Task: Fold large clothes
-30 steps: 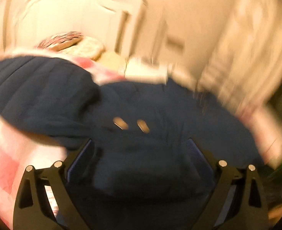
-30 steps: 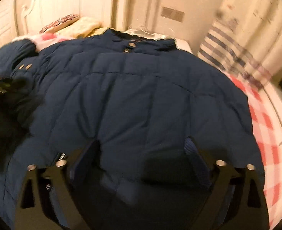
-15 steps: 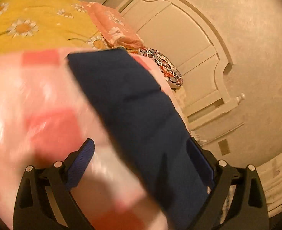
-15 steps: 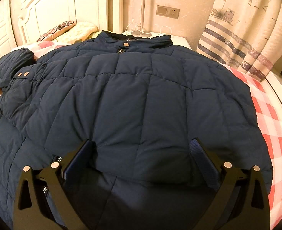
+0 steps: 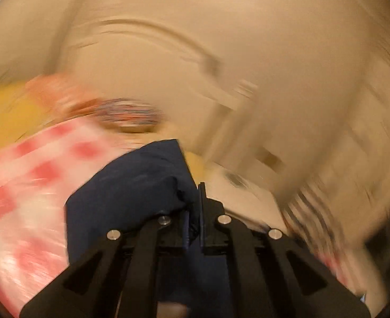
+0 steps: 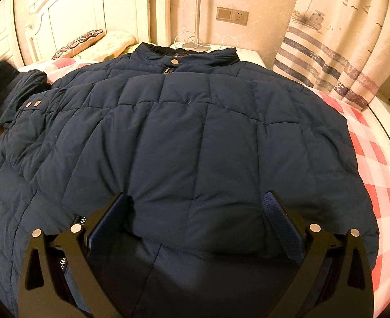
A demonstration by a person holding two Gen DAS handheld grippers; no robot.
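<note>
A large navy quilted jacket [image 6: 195, 122] lies front-up on the bed, collar toward the headboard. My right gripper [image 6: 195, 198] hovers open over its lower edge, with a puffy fold of the jacket lying between the fingers and not pinched. In the blurred left wrist view my left gripper [image 5: 195, 193] is shut on a bunch of the jacket's navy fabric [image 5: 131, 185], raised above the checked sheet. At the far left of the right wrist view the jacket's sleeve [image 6: 14, 92] rises, its end blurred.
The bed has a pink-and-white checked sheet [image 6: 367, 145], patterned pillows [image 6: 81, 42] and a white headboard [image 6: 75, 13]. A white nightstand [image 6: 248, 53] with cables and a striped curtain [image 6: 341, 53] stand behind. A yellow blanket [image 5: 6, 114] lies at the left.
My left gripper went from wide open to shut on navy fabric and swung upward with it. The right gripper and the jacket body stayed put.
</note>
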